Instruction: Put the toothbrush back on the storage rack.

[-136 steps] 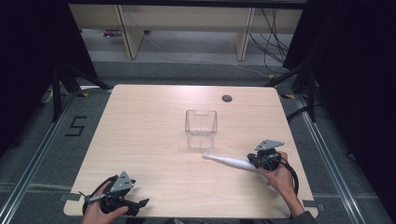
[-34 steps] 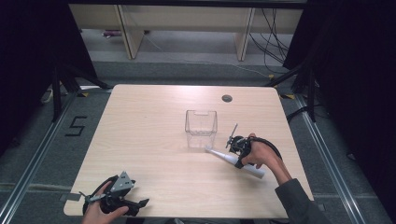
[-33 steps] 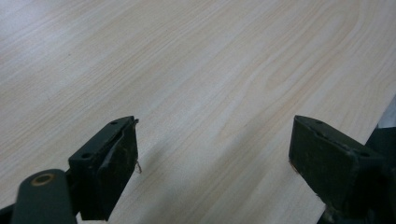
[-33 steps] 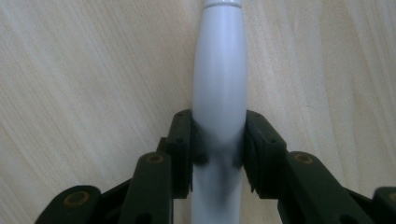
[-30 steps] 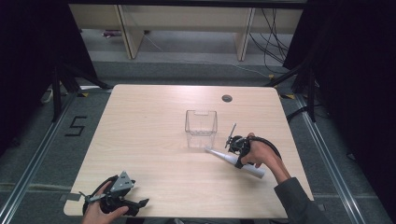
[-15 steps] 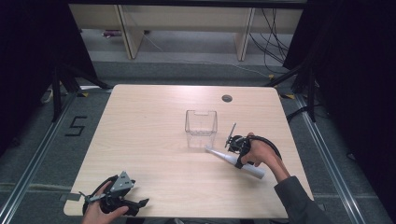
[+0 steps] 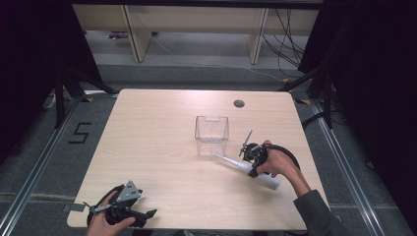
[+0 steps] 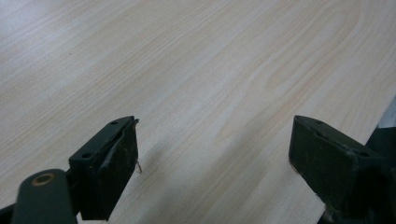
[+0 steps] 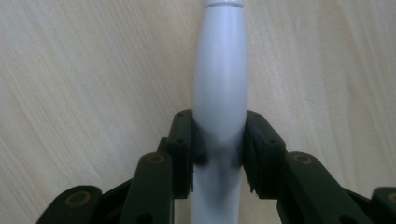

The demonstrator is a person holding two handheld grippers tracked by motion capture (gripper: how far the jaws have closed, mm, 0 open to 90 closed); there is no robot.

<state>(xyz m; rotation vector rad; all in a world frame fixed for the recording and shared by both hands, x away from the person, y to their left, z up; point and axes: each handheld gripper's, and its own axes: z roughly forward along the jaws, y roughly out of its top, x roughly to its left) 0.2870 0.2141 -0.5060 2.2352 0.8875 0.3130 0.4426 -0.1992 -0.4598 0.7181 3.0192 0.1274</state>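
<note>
Since the earliest picture my right hand-held gripper (image 7: 252, 158) has come in from the right edge of the surface (image 7: 157, 142) to sit over the white electric toothbrush (image 7: 246, 169), while my left hand-held gripper (image 7: 129, 206) has kept its spot at the near left corner. In the right gripper view the black pads (image 9: 184, 140) are pressed against both sides of the brush's handle (image 9: 219, 93), so I have it clamped at its thick waist. The brush lies flat on the surface just in front and to the right of the clear plastic container (image 7: 212, 133), its thin neck pointing towards the container's base and its fat end towards me. My left hand-held gripper has its jaws wide apart with only bare wood between them. I judge this the grasp step, just made and not yet lifted; what follows should be a lift, tipping the brush upright and lowering it into the open top of the container. The handle is smooth, glossy and rounded, swelling then tapering, so it could slip or roll in the pads; a firm squeeze and a slow raise seem wise. The container is thin-walled, square and transparent, light enough to be nudged. The surface is pale wood-grain laminate, matte and flat.
</note>
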